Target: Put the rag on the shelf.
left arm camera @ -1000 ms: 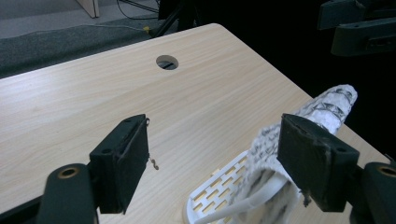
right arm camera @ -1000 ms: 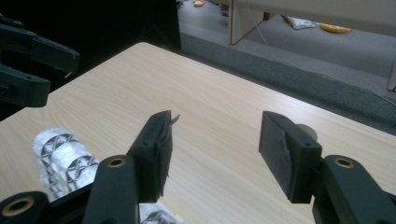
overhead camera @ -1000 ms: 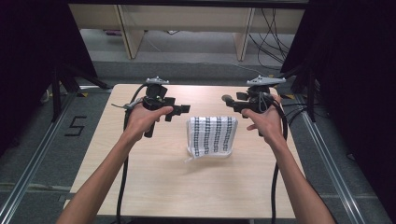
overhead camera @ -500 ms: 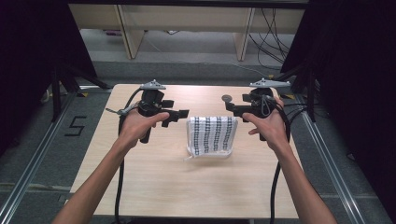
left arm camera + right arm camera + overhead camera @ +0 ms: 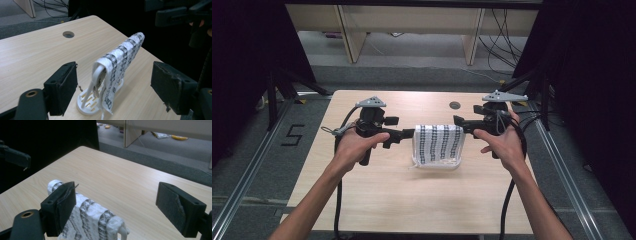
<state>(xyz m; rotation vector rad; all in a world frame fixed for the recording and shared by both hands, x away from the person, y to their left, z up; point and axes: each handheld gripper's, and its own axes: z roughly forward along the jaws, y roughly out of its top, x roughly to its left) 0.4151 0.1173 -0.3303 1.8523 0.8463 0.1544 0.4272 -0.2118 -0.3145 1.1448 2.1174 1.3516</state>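
A white cloth with dark patterned stripes (image 5: 438, 144) hangs draped over a small white rack (image 5: 93, 100) that stands upright near the middle of the tabletop (image 5: 412, 200). The rack's slotted base rests flat on the wood. The left hand-held gripper (image 5: 408, 134) sits just beside the cloth's left edge, its jaws spread wide and holding nothing; in the left gripper view the cloth and rack stand between those jaws, apart from both. The right hand-held gripper (image 5: 458, 121) is at the cloth's upper right corner, jaws also spread wide; in the right gripper view one jaw overlaps the cloth's top fold, and whether it touches is unclear. A round hole (image 5: 455, 105) pierces the tabletop farther back.
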